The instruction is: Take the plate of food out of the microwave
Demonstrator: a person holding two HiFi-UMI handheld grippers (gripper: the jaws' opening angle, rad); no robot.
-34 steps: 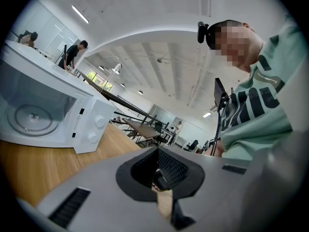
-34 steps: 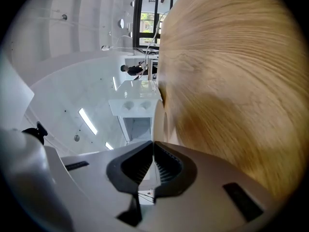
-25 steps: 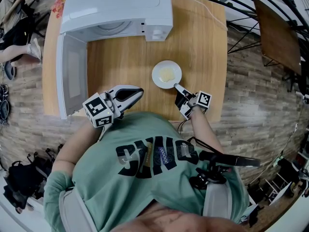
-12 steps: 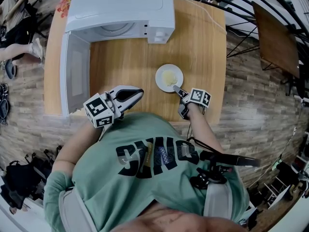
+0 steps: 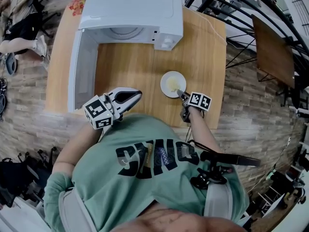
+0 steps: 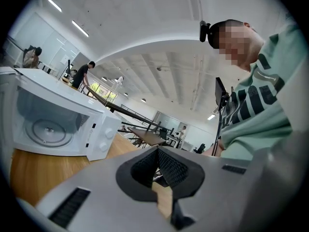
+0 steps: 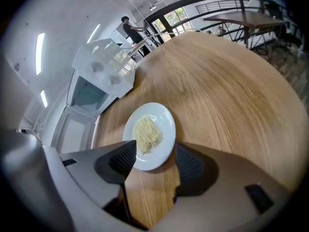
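Note:
A white plate (image 5: 173, 84) with pale yellow food sits on the wooden table (image 5: 130, 66), in front and to the right of the white microwave (image 5: 130, 11). The microwave's door (image 5: 82, 71) stands swung open on the left. My right gripper (image 5: 181, 94) points down at the plate's near edge. Its jaws have just been opening and now stand open on either side of the plate (image 7: 148, 135), with the pads not pressing on it. My left gripper (image 5: 137, 94) hovers near the table's front edge, shut and holding nothing, and it faces the microwave (image 6: 58, 124).
The microwave's cavity shows a glass turntable (image 6: 48, 128) with nothing on it. Bare wood lies to the right of and behind the plate. A dark table (image 5: 273, 42) and black railings stand beyond the table's right edge. People stand far off in the room.
The right gripper rolled at the wrist and its jaws opened off the plate's rim. The plate stays on the table. The left gripper shifted slightly.

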